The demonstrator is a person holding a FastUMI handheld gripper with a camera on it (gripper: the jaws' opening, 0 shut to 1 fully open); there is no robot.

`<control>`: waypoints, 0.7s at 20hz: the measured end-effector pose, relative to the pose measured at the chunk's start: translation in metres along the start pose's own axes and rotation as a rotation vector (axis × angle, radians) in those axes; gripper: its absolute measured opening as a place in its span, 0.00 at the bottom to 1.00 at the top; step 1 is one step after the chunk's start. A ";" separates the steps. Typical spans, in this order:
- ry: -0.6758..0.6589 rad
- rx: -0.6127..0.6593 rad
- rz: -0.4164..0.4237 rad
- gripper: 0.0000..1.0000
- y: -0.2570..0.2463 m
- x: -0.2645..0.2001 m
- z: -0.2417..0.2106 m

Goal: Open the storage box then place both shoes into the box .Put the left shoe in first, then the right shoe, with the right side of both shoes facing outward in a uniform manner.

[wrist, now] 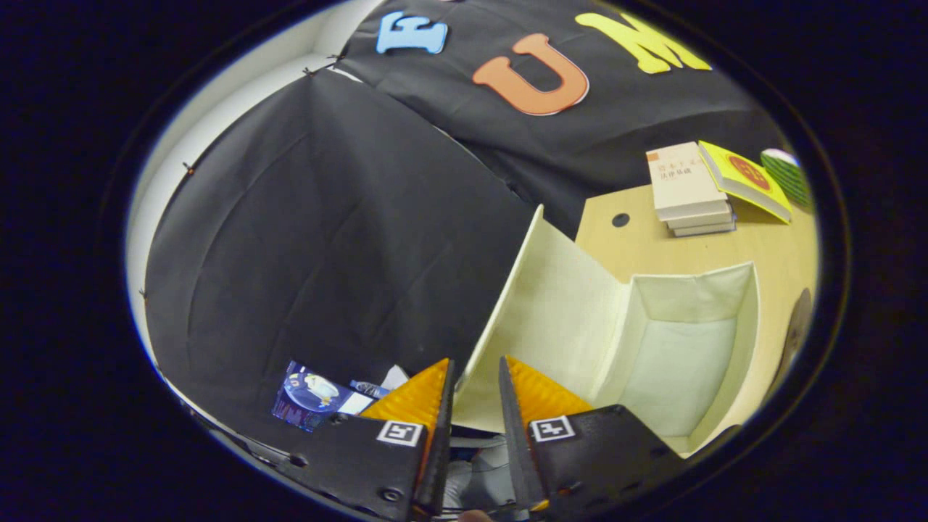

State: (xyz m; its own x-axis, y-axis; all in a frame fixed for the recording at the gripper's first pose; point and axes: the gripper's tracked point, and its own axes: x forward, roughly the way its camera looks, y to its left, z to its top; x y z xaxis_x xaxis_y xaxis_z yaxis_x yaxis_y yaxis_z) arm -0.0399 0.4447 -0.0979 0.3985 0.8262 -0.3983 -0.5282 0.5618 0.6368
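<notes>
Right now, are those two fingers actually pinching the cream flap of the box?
Cannot tell. In the gripper view the gripper has its fingers close together with the box's raised lid running down into the narrow gap, but whether either finger presses on its edge isn't plain.

Matt cloth storage box (674, 362), smooth wooden table (652, 246), paper books (685, 190)

A pale wooden worktop (638, 246) with a round hole carries an open cream box (652, 341), its lid raised. Beyond the box sits a stack of books (689, 192), with a yellow book (747, 177) leaning against it.
</notes>
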 end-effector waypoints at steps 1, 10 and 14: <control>-0.010 -0.011 -0.006 0.46 0.000 0.002 -0.001; -0.186 -0.228 -0.267 0.97 -0.046 -0.058 0.031; -0.268 -0.296 -0.399 1.00 -0.076 -0.110 0.045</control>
State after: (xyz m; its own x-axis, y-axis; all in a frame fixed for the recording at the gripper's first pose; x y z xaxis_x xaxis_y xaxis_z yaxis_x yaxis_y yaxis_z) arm -0.0097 0.3094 -0.0730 0.7662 0.5295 -0.3642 -0.4705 0.8482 0.2434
